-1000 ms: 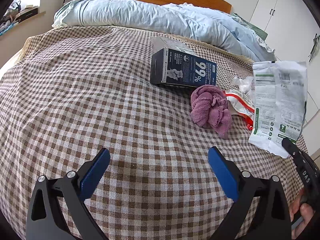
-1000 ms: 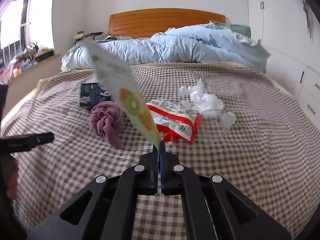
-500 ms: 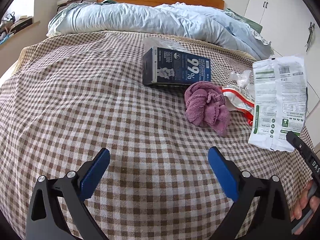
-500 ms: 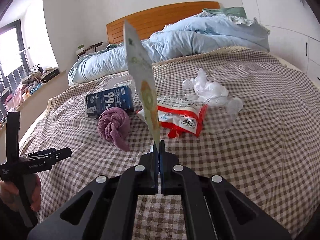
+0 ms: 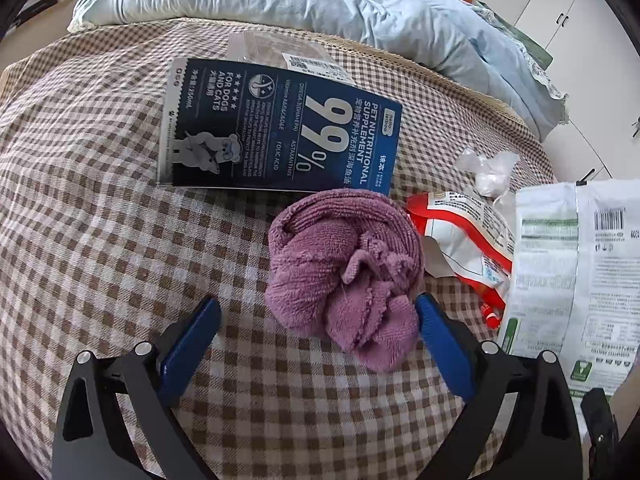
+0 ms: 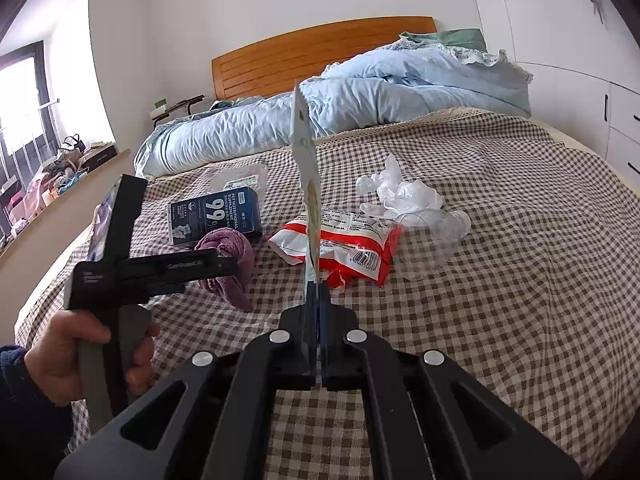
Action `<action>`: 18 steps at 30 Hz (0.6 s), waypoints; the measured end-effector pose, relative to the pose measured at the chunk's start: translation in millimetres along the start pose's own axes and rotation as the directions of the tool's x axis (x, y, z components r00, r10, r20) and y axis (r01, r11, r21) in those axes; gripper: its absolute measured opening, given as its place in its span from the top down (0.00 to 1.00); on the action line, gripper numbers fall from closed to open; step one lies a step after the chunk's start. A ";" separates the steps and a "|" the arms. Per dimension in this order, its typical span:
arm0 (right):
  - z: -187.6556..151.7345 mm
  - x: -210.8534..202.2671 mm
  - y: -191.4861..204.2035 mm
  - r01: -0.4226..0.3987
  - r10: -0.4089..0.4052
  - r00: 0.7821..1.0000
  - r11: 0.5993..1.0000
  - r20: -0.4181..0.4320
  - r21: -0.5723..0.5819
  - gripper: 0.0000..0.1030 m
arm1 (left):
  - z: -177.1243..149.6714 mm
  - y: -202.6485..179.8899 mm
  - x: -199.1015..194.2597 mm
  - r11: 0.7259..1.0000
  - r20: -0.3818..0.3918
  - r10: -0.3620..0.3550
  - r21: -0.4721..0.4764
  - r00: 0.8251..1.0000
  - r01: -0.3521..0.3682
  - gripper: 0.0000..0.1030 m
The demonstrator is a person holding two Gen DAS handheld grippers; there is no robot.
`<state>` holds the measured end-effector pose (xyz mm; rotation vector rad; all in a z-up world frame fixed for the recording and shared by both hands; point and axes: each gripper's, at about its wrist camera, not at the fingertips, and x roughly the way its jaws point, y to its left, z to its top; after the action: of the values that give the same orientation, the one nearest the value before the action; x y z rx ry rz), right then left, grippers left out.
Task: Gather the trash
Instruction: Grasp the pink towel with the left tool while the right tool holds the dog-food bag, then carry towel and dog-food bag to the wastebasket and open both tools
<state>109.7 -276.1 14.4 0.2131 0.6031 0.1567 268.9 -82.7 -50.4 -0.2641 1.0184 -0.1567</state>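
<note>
A crumpled purple cloth lies on the checked bedspread between the blue pads of my left gripper. Its jaws are closing. The right pad is at the cloth's edge and the left pad stands apart from it. Behind the cloth lies a dark blue pet-supplement box. To its right is a red and white wrapper. My right gripper is shut on a white and green bag, which stands upright and edge-on. The same bag fills the right side of the left wrist view.
Crumpled white plastic and a clear plastic cup lie past the wrapper. A clear tray sits behind the box. A blue duvet is piled at the wooden headboard. A hand holds the left gripper's handle.
My left gripper moved forward and down over the bed until the purple cloth came between its pads, and the jaws narrowed slightly. The right gripper kept hold of the bag, which turned edge-on.
</note>
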 end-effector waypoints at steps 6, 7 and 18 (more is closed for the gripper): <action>-1.2 3.0 -3.4 -0.017 0.018 1.000 1.000 -0.023 0.009 0.99 | -11.0 -8.9 -26.1 0.995 0.007 -0.047 0.084 0.999 0.046 0.60; -1.7 4.4 -3.0 -0.020 0.020 0.999 1.000 -0.028 0.007 0.99 | -14.3 -6.9 -35.1 0.995 0.012 -0.064 0.080 0.998 0.063 0.61; -19.6 48.4 -6.2 -0.127 0.142 0.982 0.984 -0.124 0.124 0.98 | -38.9 5.1 -92.7 0.988 0.116 -0.141 0.082 0.983 0.132 0.60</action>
<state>138.3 -269.1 -29.2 0.3581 0.7308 0.2685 187.6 -60.2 4.7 -0.2731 0.8722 -0.2993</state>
